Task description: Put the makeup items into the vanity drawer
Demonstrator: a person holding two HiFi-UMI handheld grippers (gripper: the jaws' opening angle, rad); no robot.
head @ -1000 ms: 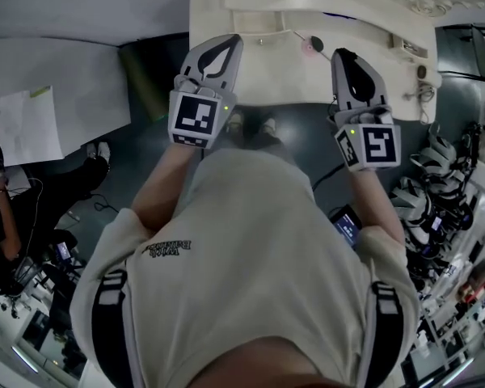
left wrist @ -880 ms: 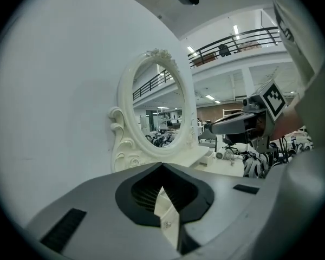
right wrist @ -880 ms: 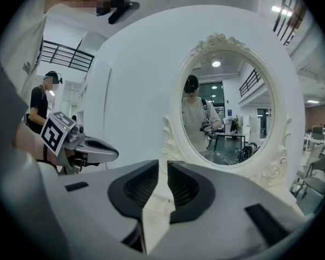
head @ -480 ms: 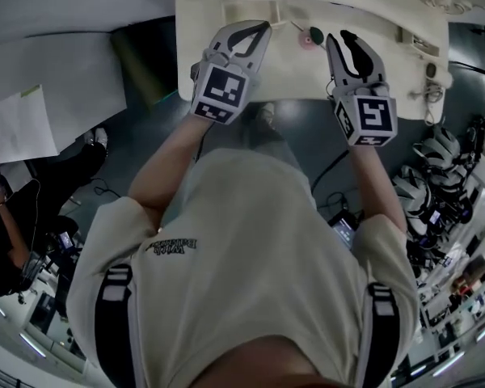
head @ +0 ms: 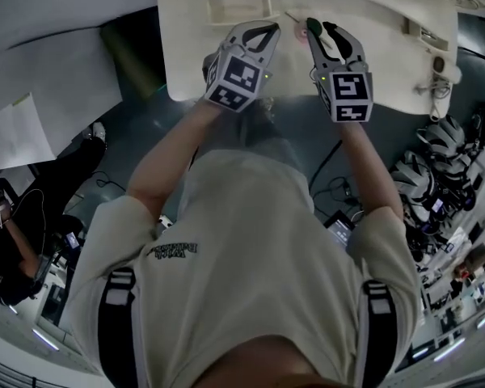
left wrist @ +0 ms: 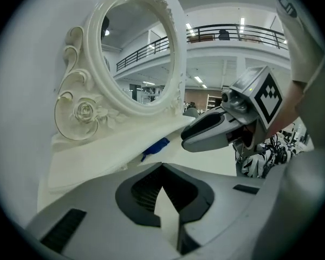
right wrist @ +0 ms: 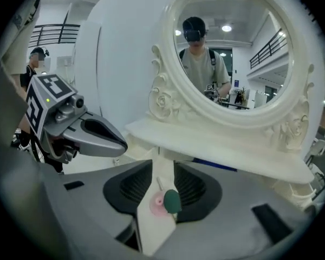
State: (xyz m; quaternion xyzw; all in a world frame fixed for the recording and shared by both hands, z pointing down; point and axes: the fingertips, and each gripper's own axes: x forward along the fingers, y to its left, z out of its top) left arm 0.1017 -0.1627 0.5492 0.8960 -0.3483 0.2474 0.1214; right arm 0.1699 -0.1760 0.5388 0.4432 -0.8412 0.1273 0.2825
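A pink round puff, a green sponge and a thin stick lie together on the cream vanity top. In the right gripper view they show in the gap between my right gripper's jaws, which have just been opening; the pads touch none of them. From the head view the right gripper hovers just at the green sponge. My left gripper is to its left, fingertips together, holding nothing. A blue item lies under the mirror's shelf.
An ornate oval mirror stands on a shelf at the back of the vanity. A boxy compartment sits at the vanity's back left. Cables and gear crowd the floor to the right; a seated person is at far left.
Both grippers have come down and forward over the vanity top, close to the makeup items. The right gripper's jaws have gone from shut to open.
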